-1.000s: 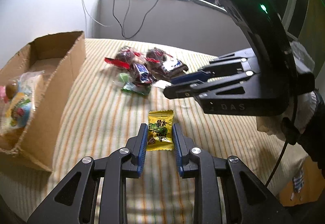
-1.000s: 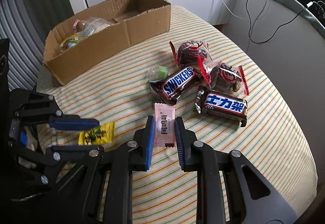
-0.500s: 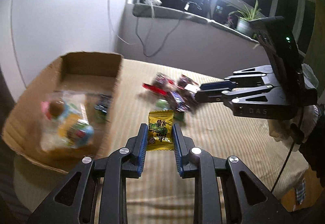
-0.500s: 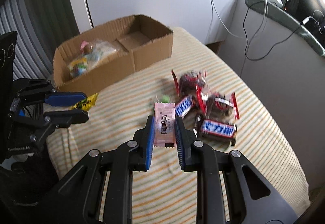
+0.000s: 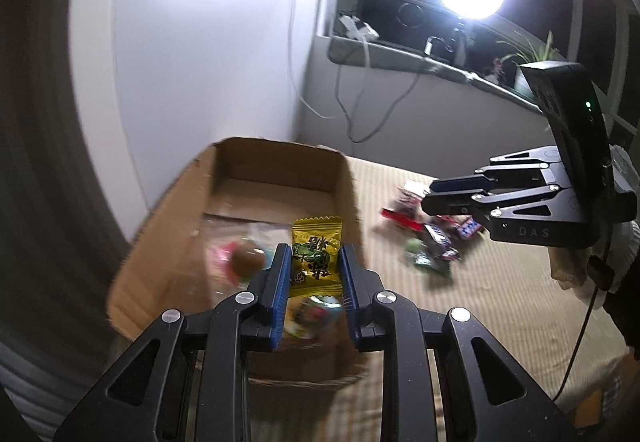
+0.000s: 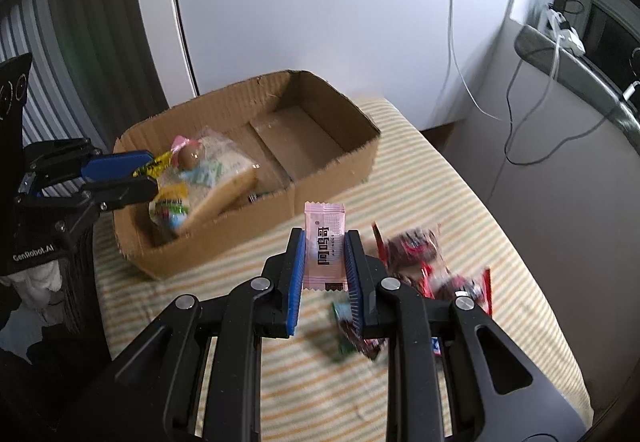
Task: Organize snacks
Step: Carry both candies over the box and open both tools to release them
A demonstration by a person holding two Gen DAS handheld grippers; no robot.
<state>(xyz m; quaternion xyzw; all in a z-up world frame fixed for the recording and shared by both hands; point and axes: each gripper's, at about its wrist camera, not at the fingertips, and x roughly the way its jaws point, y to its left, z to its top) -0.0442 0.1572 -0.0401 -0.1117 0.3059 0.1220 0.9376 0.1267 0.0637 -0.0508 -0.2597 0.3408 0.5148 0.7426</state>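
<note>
left gripper (image 5: 313, 274) clenched on yellow candy (image 5: 316, 252), cardboard box (image 5: 280, 161) directly beneath, likely for dropping in | right gripper (image 6: 324, 262) grasping pink sachet (image 6: 324, 246), box ahead-left; loose snacks (image 6: 416, 266) lower right

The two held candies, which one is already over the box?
The yellow candy in the left gripper; the right gripper's pink candy is over the striped cloth.

Left tongs (image 5: 312, 270) clamped and angled downward, right tongs (image 6: 326, 262) likewise clamped, tilted steeper
</note>
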